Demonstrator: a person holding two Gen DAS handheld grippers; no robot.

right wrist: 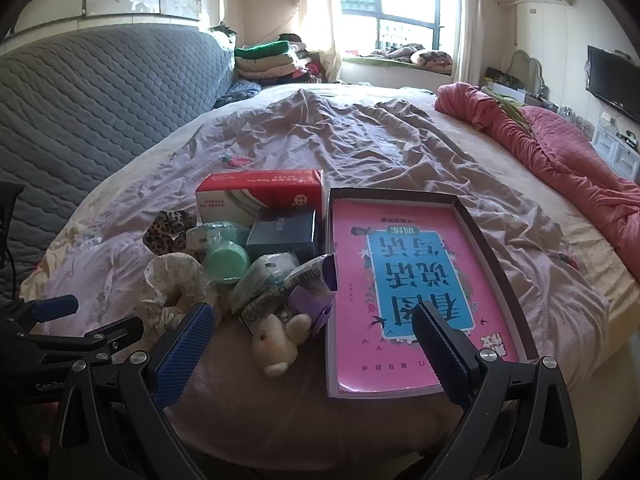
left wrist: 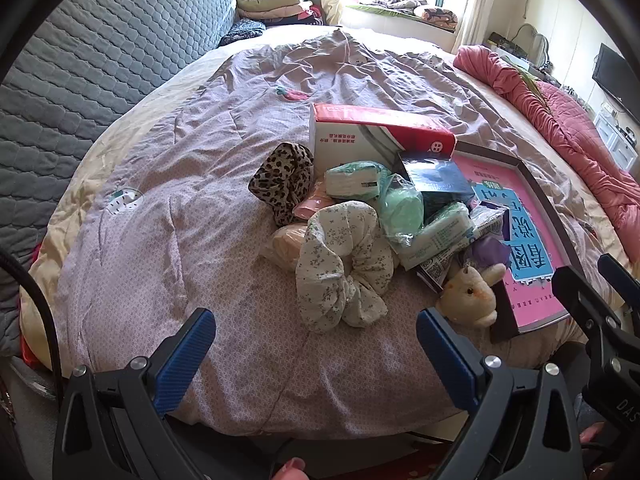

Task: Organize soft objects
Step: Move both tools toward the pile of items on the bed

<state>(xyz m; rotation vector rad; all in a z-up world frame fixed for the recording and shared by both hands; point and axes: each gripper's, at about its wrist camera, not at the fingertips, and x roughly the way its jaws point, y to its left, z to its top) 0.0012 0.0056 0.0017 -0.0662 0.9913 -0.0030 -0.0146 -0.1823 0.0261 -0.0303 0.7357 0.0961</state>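
A pile of small things lies on the bed: a white floral scrunchie (left wrist: 344, 264) (right wrist: 168, 280), a leopard-print scrunchie (left wrist: 282, 182) (right wrist: 166, 230), a cream plush bunny (left wrist: 472, 292) (right wrist: 278, 342), tissue packs (left wrist: 354, 179) (right wrist: 268, 276) and a green bagged roll (left wrist: 402, 208) (right wrist: 226, 258). To their right sits an open box tray (left wrist: 552, 208) (right wrist: 500, 264) with a pink book inside. My left gripper (left wrist: 316, 332) hangs open just short of the floral scrunchie. My right gripper (right wrist: 316, 330) is open too, near the bunny and the tray's front edge. Neither holds anything.
A red-and-white carton (left wrist: 380, 132) (right wrist: 260, 196) and a dark blue box (left wrist: 436, 180) (right wrist: 282, 232) stand behind the pile. A rolled pink quilt (left wrist: 568, 120) (right wrist: 560, 152) lies along the bed's right side. A grey quilted headboard (left wrist: 100, 60) (right wrist: 100, 100) is at left, folded clothes (left wrist: 272, 2) beyond.
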